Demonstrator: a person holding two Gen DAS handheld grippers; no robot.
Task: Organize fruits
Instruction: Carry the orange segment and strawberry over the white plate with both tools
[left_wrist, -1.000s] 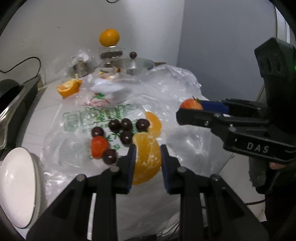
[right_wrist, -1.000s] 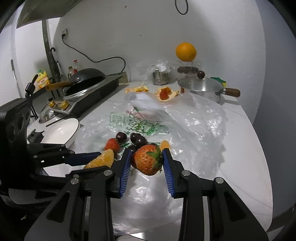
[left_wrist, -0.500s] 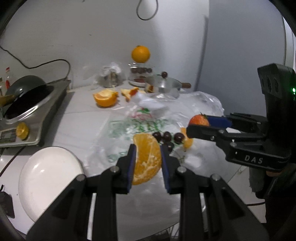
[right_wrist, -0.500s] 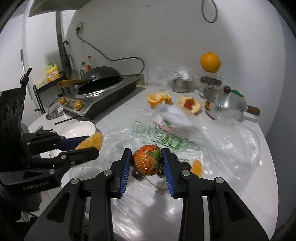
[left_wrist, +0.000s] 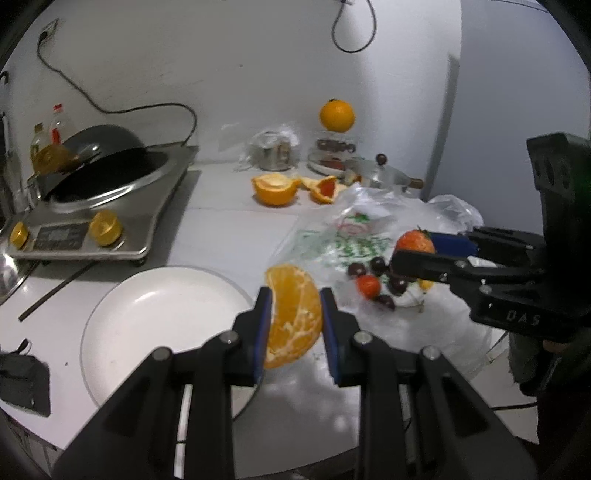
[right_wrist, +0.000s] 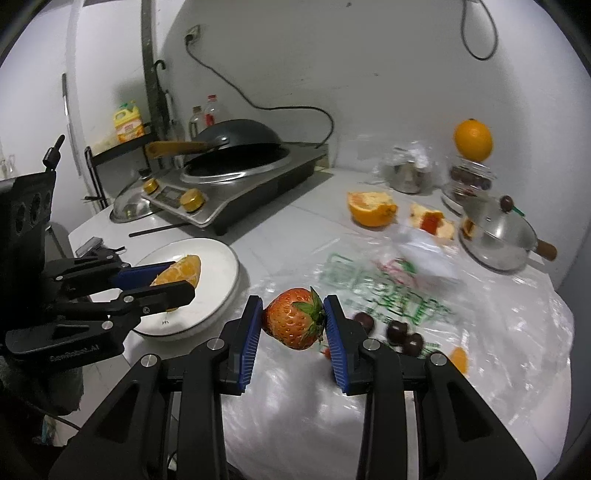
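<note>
The left gripper (left_wrist: 295, 317) is clamped on a peeled orange piece (left_wrist: 293, 314), held off the table (left_wrist: 229, 236) at the right-hand rim of the white plate (left_wrist: 147, 317); seen from the right wrist, the piece (right_wrist: 181, 271) hangs over the plate (right_wrist: 218, 273). The right gripper (right_wrist: 293, 323) pinches a strawberry (right_wrist: 293, 323) between its blue pads, leaf cap toward the right pad, above the clear plastic bag (right_wrist: 498, 332) spread on the table. On the bag lie dark cherries (right_wrist: 400, 334), a second strawberry (left_wrist: 367, 286) and a small orange segment (right_wrist: 458, 360). Farther back sit an emptied orange half (right_wrist: 371, 208), a scrap of peel (right_wrist: 432, 221), a lidded steel pot (right_wrist: 498, 236) and a whole orange (right_wrist: 472, 140) perched on a glass jar (right_wrist: 469, 181). An induction cooker (right_wrist: 236, 184) carrying a dark wok (right_wrist: 236, 138) stands behind the plate.
</note>
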